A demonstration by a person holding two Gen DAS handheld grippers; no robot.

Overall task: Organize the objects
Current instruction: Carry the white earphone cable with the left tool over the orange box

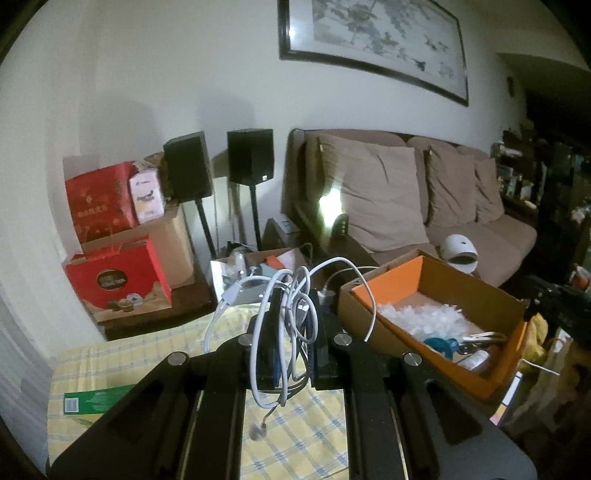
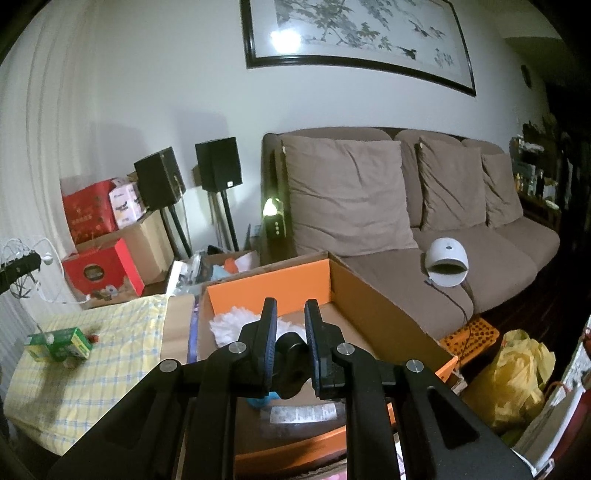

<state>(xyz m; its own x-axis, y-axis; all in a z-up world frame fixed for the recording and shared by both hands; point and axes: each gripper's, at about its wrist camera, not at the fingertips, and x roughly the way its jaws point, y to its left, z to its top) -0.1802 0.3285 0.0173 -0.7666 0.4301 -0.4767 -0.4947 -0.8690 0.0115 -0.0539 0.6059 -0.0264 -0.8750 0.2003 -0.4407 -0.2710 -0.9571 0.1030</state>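
Sofa [image 2: 424, 236]: cut off at right.
Orange box [image 2: 269, 277]: middle of frame; label inside blurred.
Red boxes [image 1: 114, 273]: writing unreadable.
Left gripper [image 1: 291, 306]: white cable [image 1: 258, 332] is pinched, mid-frame.
Right gripper [image 2: 291, 314]: a black knob [image 2: 291, 345] is clamped.

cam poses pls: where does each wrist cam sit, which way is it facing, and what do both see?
Left wrist: rides the left gripper, above the checked cloth, facing the sofa; its jaws are shut on a bundle of white cable.
Right wrist: rides the right gripper, over the orange-lined box, facing the same wall; its jaws grip a black object.
Shared: sofa, box, speakers, painting, green carton.
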